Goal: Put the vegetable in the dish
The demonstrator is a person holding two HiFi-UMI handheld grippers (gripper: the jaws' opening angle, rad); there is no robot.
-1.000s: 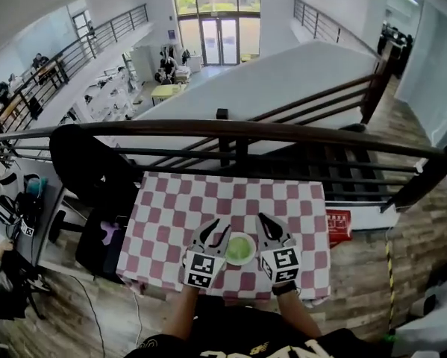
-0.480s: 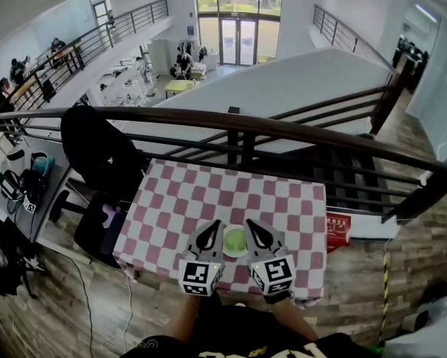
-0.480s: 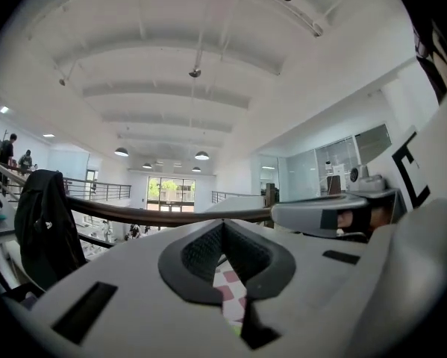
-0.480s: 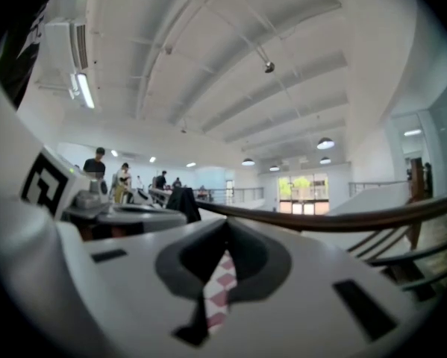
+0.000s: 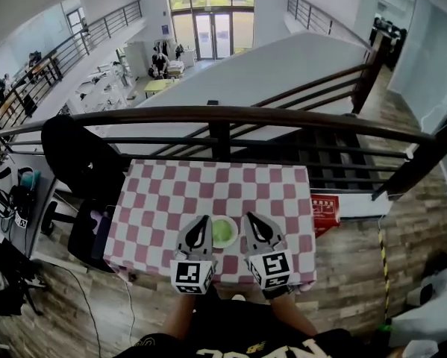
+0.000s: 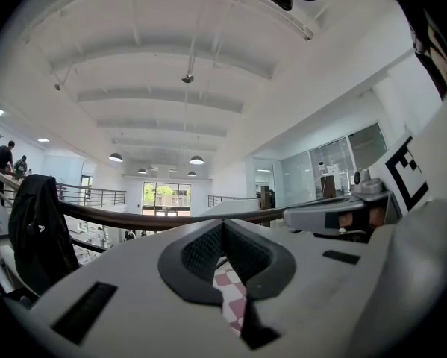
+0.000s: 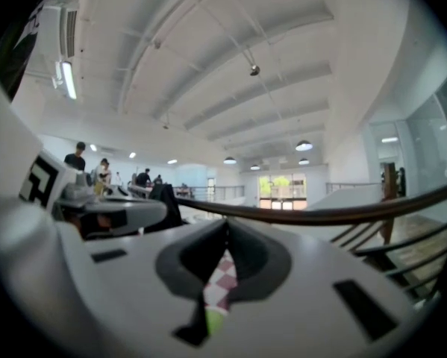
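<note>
Since the earlier frames my left claw (image 5: 203, 221) has closed, and both claws have eased back along the dish (image 5: 236, 235). Left claw and right claw (image 5: 247, 218) are now pinched tight and empty. The vegetable (image 5: 222, 232) lies in the dish, between them on the bench (image 5: 171, 192). Risk, in my judgement: a sideways swing clips the dish and slides it off the near edge

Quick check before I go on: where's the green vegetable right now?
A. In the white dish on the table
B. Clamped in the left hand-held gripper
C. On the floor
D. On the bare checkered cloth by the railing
A: the head view shows the green vegetable lying in the white dish, between the left hand-held gripper and the right hand-held gripper, both shut on nothing.
</note>
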